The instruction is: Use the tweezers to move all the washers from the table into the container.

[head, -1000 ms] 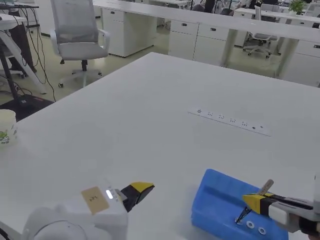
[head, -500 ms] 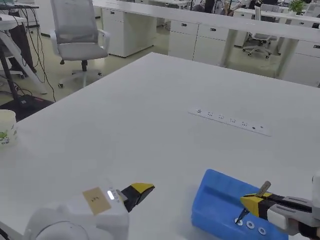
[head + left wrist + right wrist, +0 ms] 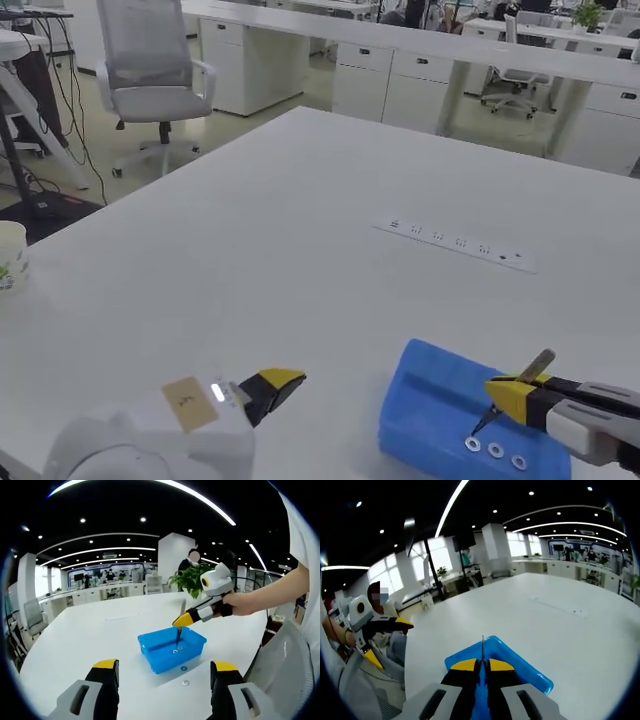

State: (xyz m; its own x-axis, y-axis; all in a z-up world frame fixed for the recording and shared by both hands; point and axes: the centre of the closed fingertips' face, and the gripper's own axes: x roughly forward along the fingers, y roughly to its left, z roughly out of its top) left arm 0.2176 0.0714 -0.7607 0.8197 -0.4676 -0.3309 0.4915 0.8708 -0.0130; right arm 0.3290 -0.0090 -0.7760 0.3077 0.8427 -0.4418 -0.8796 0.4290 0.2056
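A blue container [image 3: 425, 395] sits at the near edge of the white table [image 3: 300, 230]. Three washers [image 3: 495, 451] lie in a row on its floor. My right gripper [image 3: 510, 396] hovers over it, shut on metal tweezers [image 3: 486, 421] whose tip points down just above the washers. In the right gripper view the jaws of the right gripper [image 3: 482, 664] pinch the tweezers [image 3: 482, 647] above the container [image 3: 525, 669]. My left gripper [image 3: 163, 665] is open and holds nothing. Ahead of it, two washers [image 3: 184, 675] lie on the table before the container [image 3: 160, 655]. In the head view the left gripper [image 3: 278, 382] rests left of the container.
A flush row of power sockets [image 3: 455, 243] crosses the table's middle. A white cup [image 3: 10, 255] stands at the far left edge. An office chair [image 3: 150, 70] and desks stand beyond the table. A person [image 3: 194, 562] stands in the background.
The tweezers' tip has lifted slightly off the container floor, and a third washer now lies below it beside the other two. The left gripper has stayed put.
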